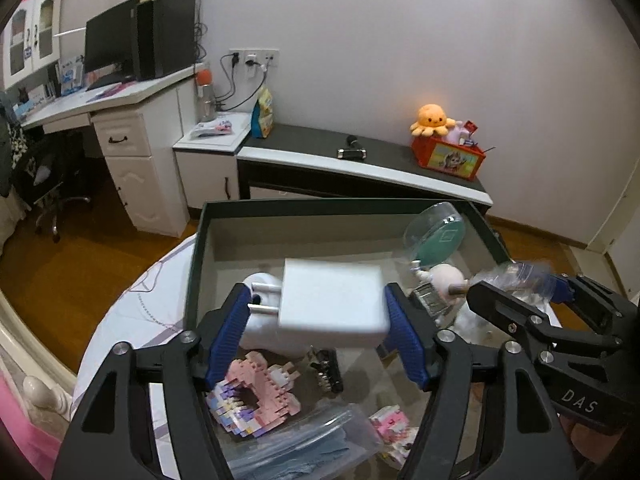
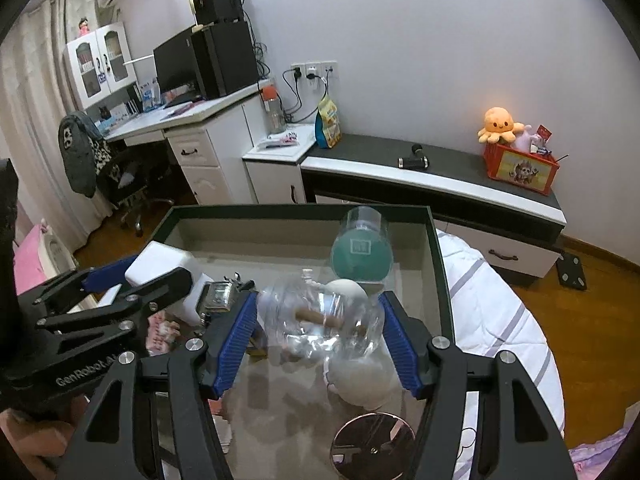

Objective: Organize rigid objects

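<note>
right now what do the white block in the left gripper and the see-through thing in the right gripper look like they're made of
White block: probably smooth matte plastic, going by its even colour and rounded edges; two metal prongs suggest a charger.
See-through thing: clear glossy plastic or glass, hard to tell which; bright glints, and things behind show through.

We see a white charger block (image 1: 334, 300) between the blue ribbed pads (image 1: 228, 330) of a black gripper (image 1: 320, 332). The box (image 1: 320, 205) has a dark green rim and grey inside walls. In it lie a pink and purple brick toy (image 1: 256, 396) and a clear jar with a teal lid (image 2: 362, 258). An orange plush octopus (image 1: 432, 120) sits on a red crate (image 1: 448, 158). The bed cover (image 2: 496, 320) is white with lilac stripes.
</note>
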The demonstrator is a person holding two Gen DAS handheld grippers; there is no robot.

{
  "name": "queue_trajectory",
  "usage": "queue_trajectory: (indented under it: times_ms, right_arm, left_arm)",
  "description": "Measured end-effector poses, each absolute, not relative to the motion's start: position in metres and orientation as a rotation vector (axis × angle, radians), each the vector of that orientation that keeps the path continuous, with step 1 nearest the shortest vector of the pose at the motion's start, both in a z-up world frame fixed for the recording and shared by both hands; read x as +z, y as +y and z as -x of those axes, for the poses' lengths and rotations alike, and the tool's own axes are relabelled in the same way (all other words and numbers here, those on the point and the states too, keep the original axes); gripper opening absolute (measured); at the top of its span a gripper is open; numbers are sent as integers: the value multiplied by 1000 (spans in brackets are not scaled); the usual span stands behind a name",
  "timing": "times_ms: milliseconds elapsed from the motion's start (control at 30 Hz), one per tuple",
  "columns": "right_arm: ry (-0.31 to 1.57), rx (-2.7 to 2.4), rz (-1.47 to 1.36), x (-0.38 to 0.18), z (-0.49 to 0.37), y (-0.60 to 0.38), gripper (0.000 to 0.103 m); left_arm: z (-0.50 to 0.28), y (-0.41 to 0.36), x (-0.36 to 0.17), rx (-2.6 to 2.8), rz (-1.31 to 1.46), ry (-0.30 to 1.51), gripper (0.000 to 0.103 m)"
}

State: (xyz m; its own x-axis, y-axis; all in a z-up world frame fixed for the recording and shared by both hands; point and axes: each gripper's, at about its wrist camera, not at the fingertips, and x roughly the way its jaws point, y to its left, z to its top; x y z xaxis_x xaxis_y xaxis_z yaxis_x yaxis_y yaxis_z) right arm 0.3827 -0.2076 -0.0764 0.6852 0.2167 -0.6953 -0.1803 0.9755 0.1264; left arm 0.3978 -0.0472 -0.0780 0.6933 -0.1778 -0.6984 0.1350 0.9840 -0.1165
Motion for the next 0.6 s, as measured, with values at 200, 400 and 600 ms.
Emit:
queue_trajectory:
  times_ms: [200,400,600]
  right_arm:
    - [783,189,-67,-72,-374,-213,102]
    - [720,184,-135,-51,-348,-219,103]
    - [654,160,-166,-23,-301,-218,103]
  left_arm:
    - [-379,-32,-62,-124,56,720,97]
    - [-336,-9,-36,-95,87,616,103]
    - [-279,9,-13,-71,85,550,103]
